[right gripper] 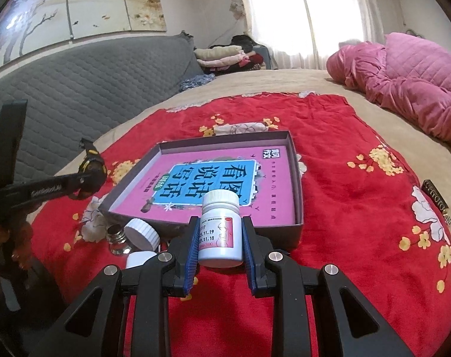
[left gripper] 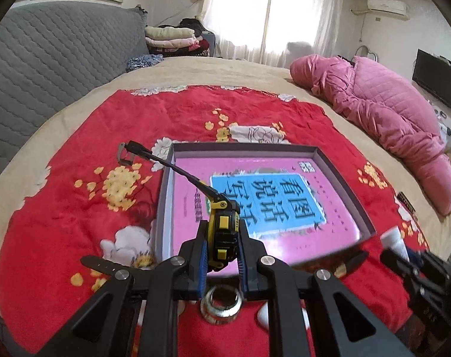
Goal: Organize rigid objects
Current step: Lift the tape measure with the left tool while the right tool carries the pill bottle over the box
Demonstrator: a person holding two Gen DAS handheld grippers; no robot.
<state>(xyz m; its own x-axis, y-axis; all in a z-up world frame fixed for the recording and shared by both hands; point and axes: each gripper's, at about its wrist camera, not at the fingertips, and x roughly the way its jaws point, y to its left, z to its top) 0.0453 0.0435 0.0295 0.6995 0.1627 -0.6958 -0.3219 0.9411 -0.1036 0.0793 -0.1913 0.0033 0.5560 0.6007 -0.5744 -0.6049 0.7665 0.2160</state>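
My left gripper is shut on a yellow-and-black tape measure, held above the near-left part of the shallow grey box. Its black strap sticks out to the upper left. A pink book with a blue title panel lies in the box. My right gripper is shut on a white pill bottle, upright, just in front of the box's near wall. The left gripper with the tape measure shows at the left in the right wrist view.
A small metal-topped glass bottle and a second white bottle lie on the red flowered blanket left of my right gripper. A metal ring lies under my left gripper. A dark flat item lies at the right. A pink quilt is beyond.
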